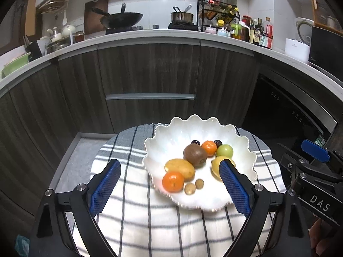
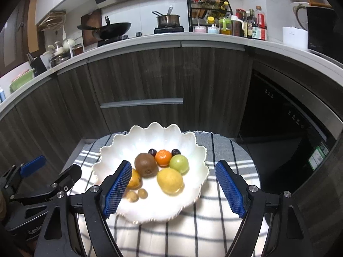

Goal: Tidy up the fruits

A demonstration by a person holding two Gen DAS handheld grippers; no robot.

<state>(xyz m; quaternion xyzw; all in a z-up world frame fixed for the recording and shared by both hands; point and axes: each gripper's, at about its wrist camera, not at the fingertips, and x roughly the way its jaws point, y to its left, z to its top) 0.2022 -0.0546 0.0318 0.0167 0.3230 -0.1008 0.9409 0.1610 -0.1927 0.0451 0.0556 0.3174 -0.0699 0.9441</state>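
A white scalloped bowl (image 1: 171, 135) (image 2: 193, 150) sits on a striped cloth. It holds a kiwi (image 1: 194, 154) (image 2: 146, 164), two tangerines (image 1: 173, 181) (image 1: 209, 147), a potato (image 1: 180, 168), a lemon (image 1: 216, 165) (image 2: 169, 180), a green fruit (image 1: 224, 151) (image 2: 179, 163), two dark cherries (image 1: 195, 142) and two small brown longans (image 1: 190, 189). My left gripper (image 1: 170, 171) is open and empty, above the bowl's near left side. My right gripper (image 2: 173, 173) is open and empty, above the bowl's near right side; it also shows at the right in the left wrist view (image 1: 315, 150).
The striped cloth (image 1: 133, 214) (image 2: 214, 224) covers a small round table. Dark wood cabinets (image 1: 150, 70) and a black oven (image 1: 289, 115) stand behind. The counter carries a wok (image 1: 122, 19), a pot (image 1: 181, 17) and bottles (image 1: 255, 32).
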